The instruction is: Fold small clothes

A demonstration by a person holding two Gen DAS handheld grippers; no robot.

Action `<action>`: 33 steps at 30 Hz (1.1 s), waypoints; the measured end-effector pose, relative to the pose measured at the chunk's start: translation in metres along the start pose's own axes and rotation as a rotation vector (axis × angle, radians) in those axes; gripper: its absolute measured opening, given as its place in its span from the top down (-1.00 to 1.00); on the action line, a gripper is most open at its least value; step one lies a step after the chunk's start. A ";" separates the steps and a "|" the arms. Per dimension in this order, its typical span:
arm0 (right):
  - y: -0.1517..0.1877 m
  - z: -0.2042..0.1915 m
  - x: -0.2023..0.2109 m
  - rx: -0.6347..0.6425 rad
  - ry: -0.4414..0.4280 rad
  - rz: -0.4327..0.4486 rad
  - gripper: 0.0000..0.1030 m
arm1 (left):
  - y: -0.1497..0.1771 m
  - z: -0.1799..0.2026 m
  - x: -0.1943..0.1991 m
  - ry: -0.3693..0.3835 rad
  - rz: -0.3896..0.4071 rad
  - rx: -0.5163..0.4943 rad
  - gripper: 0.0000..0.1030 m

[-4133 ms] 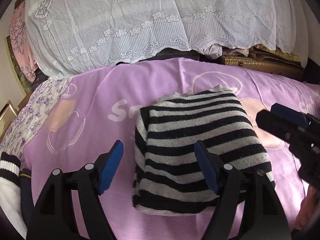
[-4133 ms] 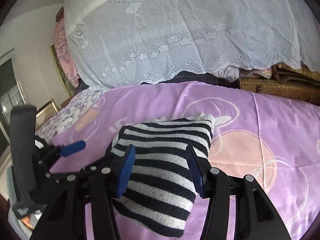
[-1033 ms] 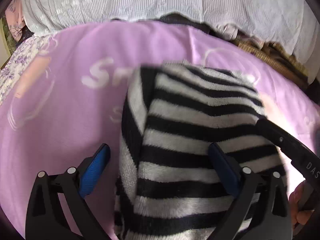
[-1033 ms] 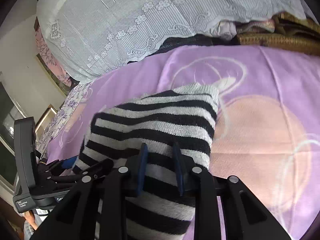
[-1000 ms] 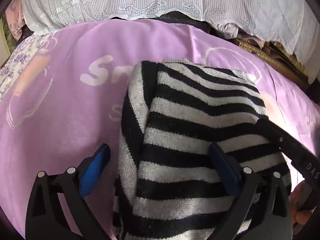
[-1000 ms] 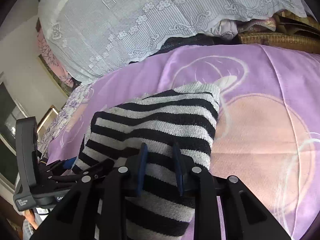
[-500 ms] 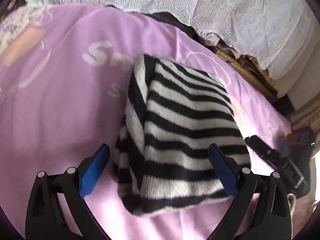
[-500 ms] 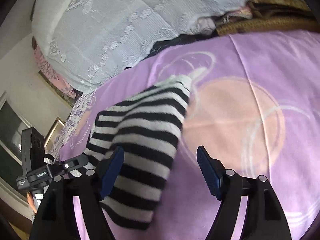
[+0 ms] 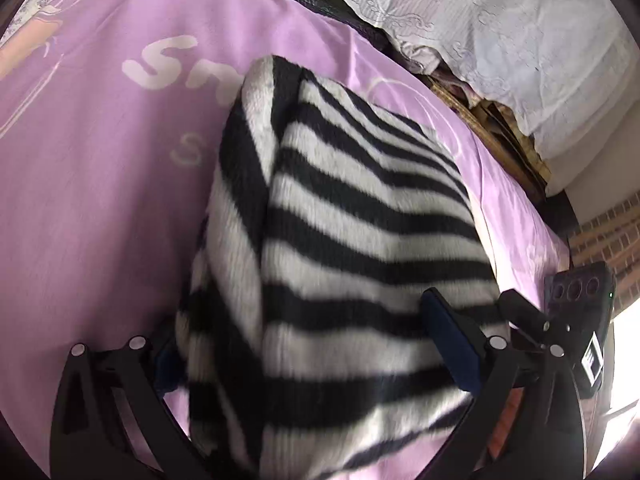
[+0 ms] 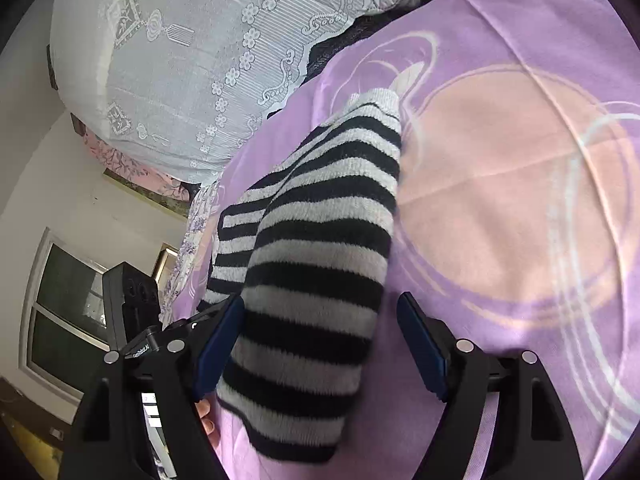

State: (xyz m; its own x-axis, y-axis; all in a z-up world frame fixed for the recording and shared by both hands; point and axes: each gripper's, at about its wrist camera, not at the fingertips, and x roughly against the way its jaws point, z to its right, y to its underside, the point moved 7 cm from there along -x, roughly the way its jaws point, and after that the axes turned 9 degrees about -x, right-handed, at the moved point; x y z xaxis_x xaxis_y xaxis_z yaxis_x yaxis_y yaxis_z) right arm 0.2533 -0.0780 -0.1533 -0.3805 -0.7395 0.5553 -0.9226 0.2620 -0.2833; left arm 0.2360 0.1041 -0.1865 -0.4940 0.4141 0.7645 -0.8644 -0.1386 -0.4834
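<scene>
One striped sweater [image 9: 360, 240], one purple blanket [image 9: 100, 160], one lace cover [image 10: 180, 60] and two grippers

The left gripper [image 9: 312, 356] sits at the bottom of its view with its blue-padded jaws spread wide, while the right gripper [image 10: 320, 352], low in its own frame, also has its jaws wide apart, a bare finger [image 10: 208, 420] showing beside its left arm.

You see a folded sweater [image 9: 360, 240] striped black and off-white on a lilac blanket [image 10: 520, 80] printed with white lettering and a peach disc ringed in white. Your grippers' pads [image 10: 216, 344] are blue on black frames. The lace cover [image 10: 180, 60] is white, flower-patterned.
</scene>
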 end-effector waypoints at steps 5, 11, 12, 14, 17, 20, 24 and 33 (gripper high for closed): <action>-0.014 -0.011 -0.030 0.028 0.036 -0.034 -0.68 | -0.005 0.002 -0.004 0.021 -0.002 -0.005 -0.91; -0.015 -0.015 -0.038 0.078 0.046 -0.026 -0.74 | -0.007 0.003 -0.004 0.066 0.001 -0.002 -0.90; -0.015 -0.015 -0.037 0.077 0.038 -0.029 -0.73 | -0.007 0.003 -0.005 0.065 0.002 -0.004 -0.90; -0.015 -0.014 -0.036 0.080 0.033 -0.029 -0.70 | -0.006 0.003 -0.005 0.058 0.004 -0.009 -0.90; -0.014 -0.013 -0.035 0.099 0.049 -0.010 -0.58 | -0.005 0.003 -0.003 0.032 0.016 -0.018 -0.73; -0.011 -0.016 -0.032 0.128 0.063 0.021 -0.44 | -0.003 0.003 0.002 0.004 0.042 -0.020 -0.43; -0.009 -0.018 -0.031 0.157 0.075 0.035 -0.43 | -0.003 0.003 0.007 -0.018 0.064 -0.028 -0.22; -0.003 -0.016 -0.023 0.145 0.049 0.017 -0.40 | 0.007 0.001 0.003 0.019 0.026 0.004 -0.50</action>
State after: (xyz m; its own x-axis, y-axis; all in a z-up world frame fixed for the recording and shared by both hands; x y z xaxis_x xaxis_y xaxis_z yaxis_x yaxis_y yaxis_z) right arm 0.2635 -0.0516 -0.1531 -0.4018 -0.7033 0.5864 -0.8985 0.1791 -0.4008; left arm 0.2286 0.1033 -0.1874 -0.5148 0.4273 0.7432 -0.8514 -0.1529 -0.5018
